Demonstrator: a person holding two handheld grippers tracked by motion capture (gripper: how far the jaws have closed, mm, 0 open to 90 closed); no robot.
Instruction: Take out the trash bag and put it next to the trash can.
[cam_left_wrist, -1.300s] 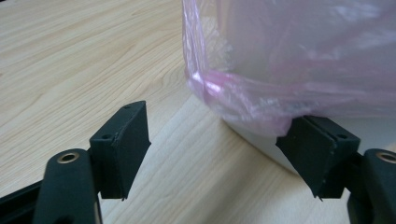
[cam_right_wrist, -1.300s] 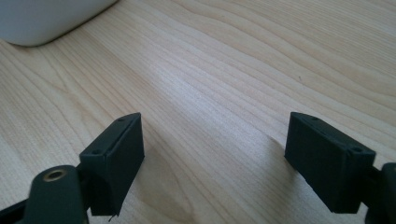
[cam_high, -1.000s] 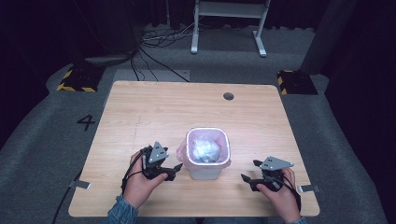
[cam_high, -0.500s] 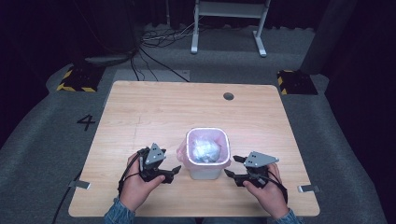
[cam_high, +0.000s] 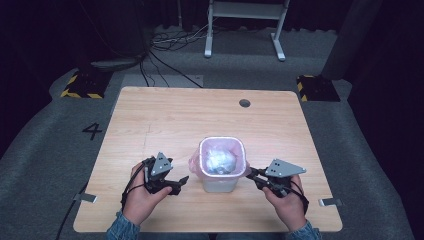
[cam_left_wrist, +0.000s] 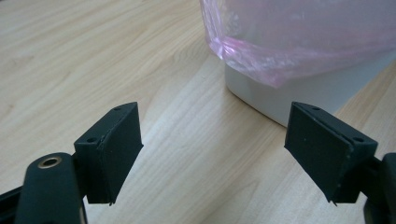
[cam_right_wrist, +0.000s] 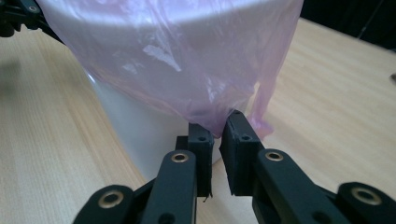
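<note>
Pink bin liner: our right gripper has just closed, seemingly pinching its hem; left gripper gapes wide; floor reads "4".

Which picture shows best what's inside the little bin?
The high view. It looks straight down into the bin, so you see the crumpled whitish stuff inside the pink bag. The left gripper view and the right gripper view show the bin's white wall and the bag's overhang from the side.
</note>
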